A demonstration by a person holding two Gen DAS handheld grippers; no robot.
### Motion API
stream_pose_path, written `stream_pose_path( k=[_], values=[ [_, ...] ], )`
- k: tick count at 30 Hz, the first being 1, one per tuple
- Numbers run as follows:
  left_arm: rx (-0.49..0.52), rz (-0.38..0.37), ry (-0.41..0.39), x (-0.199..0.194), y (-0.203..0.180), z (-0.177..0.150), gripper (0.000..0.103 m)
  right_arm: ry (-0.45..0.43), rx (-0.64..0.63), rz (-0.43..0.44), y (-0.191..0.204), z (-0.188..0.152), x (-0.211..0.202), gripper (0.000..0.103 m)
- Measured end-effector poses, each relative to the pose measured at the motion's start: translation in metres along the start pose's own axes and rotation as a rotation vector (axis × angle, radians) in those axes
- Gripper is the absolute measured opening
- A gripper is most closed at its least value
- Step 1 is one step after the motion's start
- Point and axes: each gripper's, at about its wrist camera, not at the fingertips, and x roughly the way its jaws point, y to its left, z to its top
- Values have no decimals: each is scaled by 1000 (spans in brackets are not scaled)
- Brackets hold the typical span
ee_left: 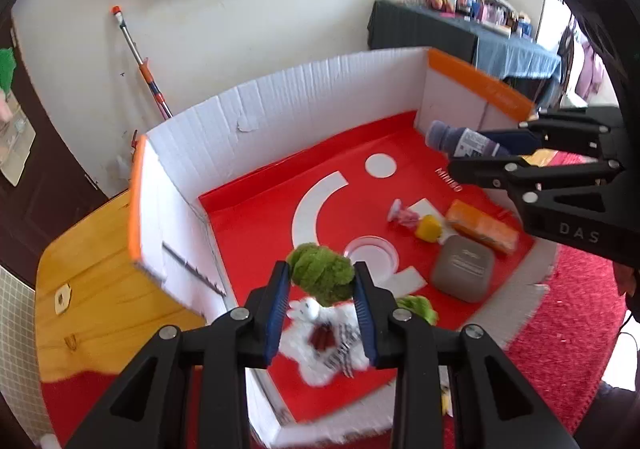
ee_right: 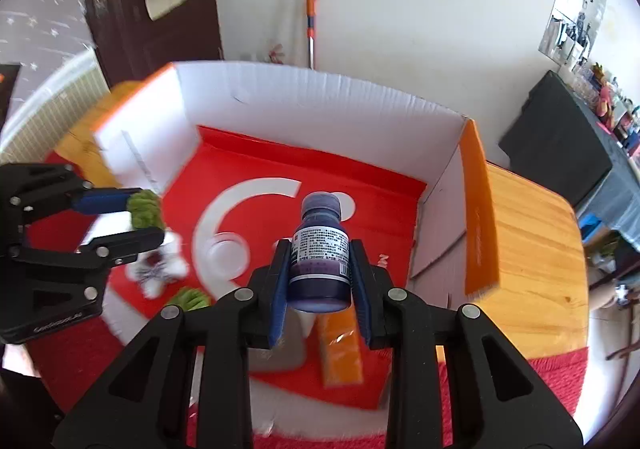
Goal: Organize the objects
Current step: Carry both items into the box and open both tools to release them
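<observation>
Both jaws are loaded over the box (ee_left: pixel 304 89): left gripper (ee_left: pixel 322 309) clamps the green plush (ee_left: pixel 322 275), right gripper (ee_right: pixel 320 281) the purple bottle (ee_right: pixel 320 253); lower each onto bare red liner (ee_left: pixel 256 217), clear of the grey case (ee_left: pixel 462 269), then release.

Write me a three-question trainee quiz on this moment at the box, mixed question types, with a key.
1. True or false: the left gripper holds the green fuzzy toy.
2. Multiple choice: the right gripper grips A) a grey case, B) a dark purple bottle, C) an orange pack.
3. Fill in: the floor of the cardboard box is lined with a ___ sheet.

Key: 1 true. 2 B. 3 red; the red sheet bears white shapes, and the grey case and orange pack lie on it.
</observation>
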Motion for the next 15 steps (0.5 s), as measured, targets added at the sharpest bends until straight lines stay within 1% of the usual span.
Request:
stream_pose_path(
  k=[2,5,9,15],
  values=[
    [19,9,18,8,0,3,33,29,-7,-25,1,6,12,27],
    [32,23,49,22,1,5,33,66,-6,-40,0,10,26,27],
    [48,31,81,36,1,6,33,107,-10,-58,-2,10,41,27],
    [59,45,106,45,1,7,33,160,-13,-76,-7,6,56,27]
  ],
)
